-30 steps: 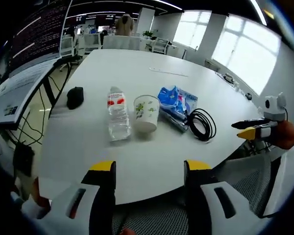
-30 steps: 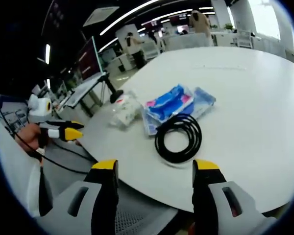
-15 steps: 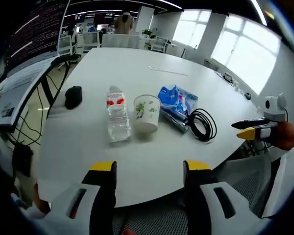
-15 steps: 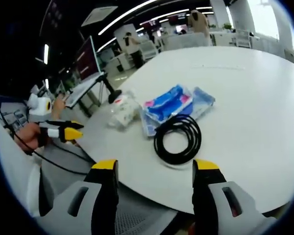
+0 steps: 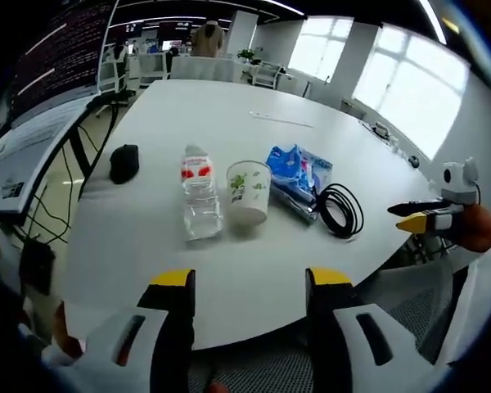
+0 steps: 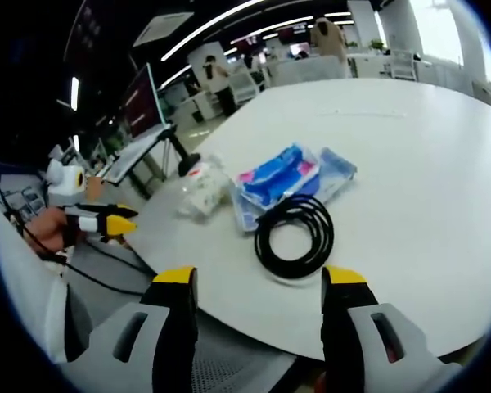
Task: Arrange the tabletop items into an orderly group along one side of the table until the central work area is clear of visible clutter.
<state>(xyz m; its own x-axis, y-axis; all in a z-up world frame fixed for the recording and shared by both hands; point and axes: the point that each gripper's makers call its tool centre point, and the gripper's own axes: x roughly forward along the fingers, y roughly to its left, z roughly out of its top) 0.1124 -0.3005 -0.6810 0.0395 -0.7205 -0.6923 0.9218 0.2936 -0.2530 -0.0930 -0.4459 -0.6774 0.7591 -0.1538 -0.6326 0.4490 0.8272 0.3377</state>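
Since both grippers hang off the near table edge with nothing gripped, the risks are all ahead. The left gripper (image 5: 244,282) has its jaws wide apart and empty; the right gripper (image 6: 259,282) likewise, wide and empty. Items sit in a row on the white table (image 5: 229,123), near the front edge: mouse (image 5: 124,162), then bottle (image 5: 200,192) lying down, cup (image 5: 249,191) upright just beside it, blue pack (image 5: 299,172), and coiled cable (image 5: 340,210) touching the pack's end.

Likely trouble: the bottle is on its side and round, so a push could roll it off the edge. The cup looks light, so a bump from a jaw reaching for the bottle would probably tip it. The cable is floppy and may uncoil or drag the pack if lifted by one loop.

Versus a second ago: almost nothing changed. Items are in the same places; both views shifted slightly, which is camera motion. Jaw gaps match.
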